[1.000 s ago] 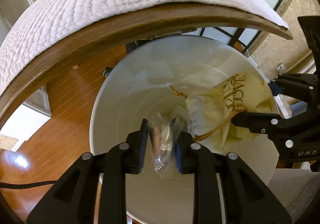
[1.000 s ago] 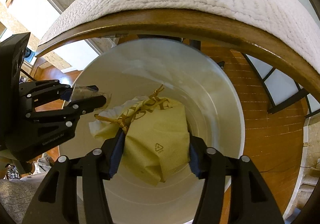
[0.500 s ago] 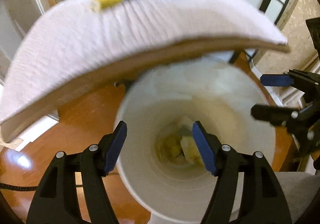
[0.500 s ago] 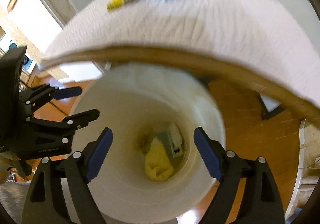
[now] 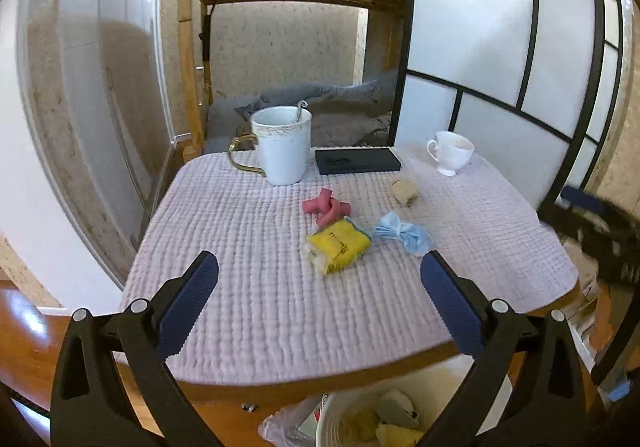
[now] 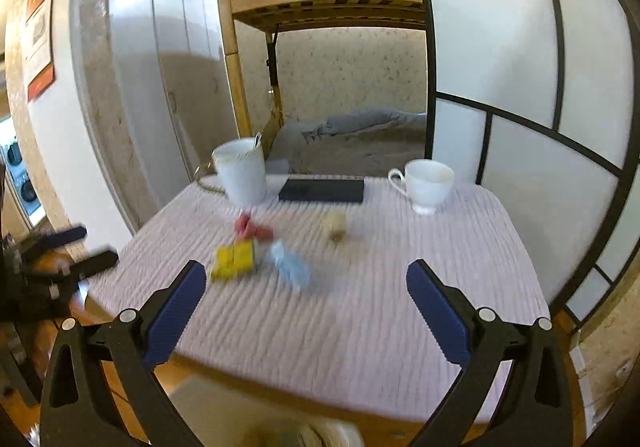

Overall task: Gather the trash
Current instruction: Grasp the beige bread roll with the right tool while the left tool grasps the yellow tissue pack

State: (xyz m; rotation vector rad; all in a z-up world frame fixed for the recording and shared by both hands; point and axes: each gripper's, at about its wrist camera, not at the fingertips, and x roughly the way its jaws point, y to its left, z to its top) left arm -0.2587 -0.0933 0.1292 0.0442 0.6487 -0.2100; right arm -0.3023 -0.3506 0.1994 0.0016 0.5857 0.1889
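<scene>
Bin is seen below the near table edge, holding crumpled trash. Left gripper and right gripper are both spread wide and empty. Yellow packet, blue mask and pink wrapper lie mid-table; mug, black case and teacup are set farther back.

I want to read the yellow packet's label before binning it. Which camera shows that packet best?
The left wrist view: the yellow packet is sharp there, dark print visible on its face. The right wrist view shows it only as a motion-blurred yellow patch.
</scene>
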